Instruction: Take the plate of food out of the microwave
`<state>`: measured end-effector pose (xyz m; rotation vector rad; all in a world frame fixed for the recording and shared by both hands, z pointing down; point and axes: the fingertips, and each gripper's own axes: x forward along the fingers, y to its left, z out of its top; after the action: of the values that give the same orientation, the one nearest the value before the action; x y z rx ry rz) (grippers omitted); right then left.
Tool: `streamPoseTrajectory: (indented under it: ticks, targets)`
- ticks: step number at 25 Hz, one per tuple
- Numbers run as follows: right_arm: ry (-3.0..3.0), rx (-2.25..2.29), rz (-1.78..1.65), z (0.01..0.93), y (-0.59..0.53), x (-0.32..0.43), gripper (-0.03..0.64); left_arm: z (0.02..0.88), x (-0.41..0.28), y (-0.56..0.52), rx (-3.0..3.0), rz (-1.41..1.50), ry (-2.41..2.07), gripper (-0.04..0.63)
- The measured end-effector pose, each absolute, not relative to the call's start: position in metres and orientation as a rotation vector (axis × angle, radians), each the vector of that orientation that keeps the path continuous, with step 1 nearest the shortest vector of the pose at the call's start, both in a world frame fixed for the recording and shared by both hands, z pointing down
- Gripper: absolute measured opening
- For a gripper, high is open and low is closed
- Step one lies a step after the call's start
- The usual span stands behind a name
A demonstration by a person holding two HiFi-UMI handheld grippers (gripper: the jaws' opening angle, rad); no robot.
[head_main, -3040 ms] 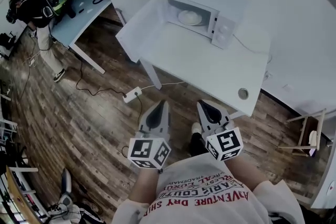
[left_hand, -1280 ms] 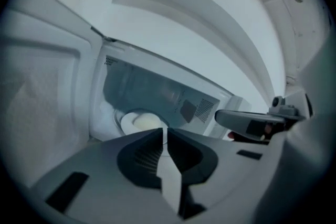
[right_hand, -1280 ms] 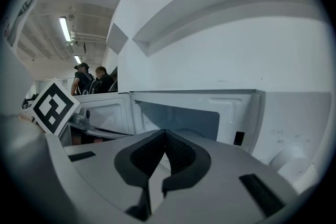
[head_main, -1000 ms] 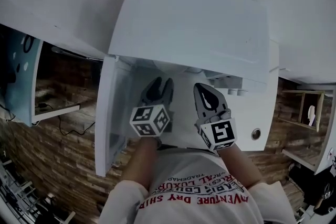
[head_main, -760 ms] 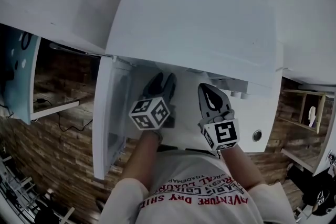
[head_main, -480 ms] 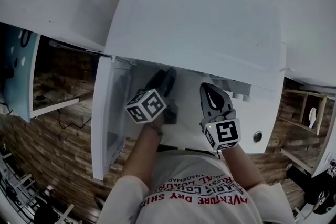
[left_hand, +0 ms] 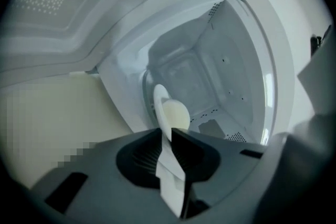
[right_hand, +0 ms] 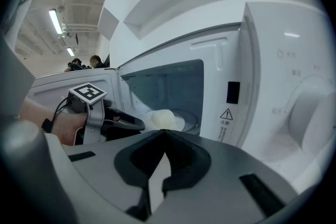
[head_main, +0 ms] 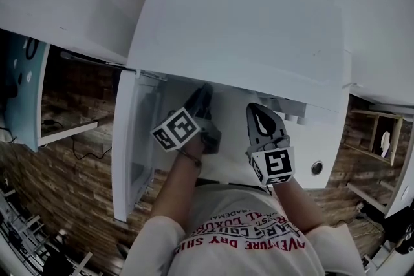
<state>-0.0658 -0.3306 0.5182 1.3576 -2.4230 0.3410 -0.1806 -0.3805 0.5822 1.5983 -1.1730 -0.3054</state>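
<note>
Likely lab or office workroom, not home kitchen: microwave [head_main: 239, 29] on bare white desk [head_main: 327, 150]; plank floor [head_main: 71, 184] below microwave; ceiling strip lights [right_hand: 54, 21] up left of microwave.

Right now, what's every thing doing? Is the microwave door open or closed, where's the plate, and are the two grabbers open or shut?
microwave door: open, swung out on the person's left.
plate: inside the microwave, not out yet.
food: a pale lump sitting on the plate.
left gripper: shut on the plate's rim.
right gripper: shut, empty, outside the microwave.
</note>
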Motion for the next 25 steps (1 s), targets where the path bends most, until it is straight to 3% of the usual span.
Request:
streamPoseTrajectory:
  ticks: [8,25]
  targets:
    - [-2.417,1.351,0.301,0.514,-0.319,-0.062,0.003,0.565,-0.178,-0.373,1.572,-0.468,-1.113,0.020]
    - [-2.411,1.400,0.269,0.494,-0.284,-0.043,0.003,0.539,-0.176,-0.317,1.548,-0.581,-1.052,0.014]
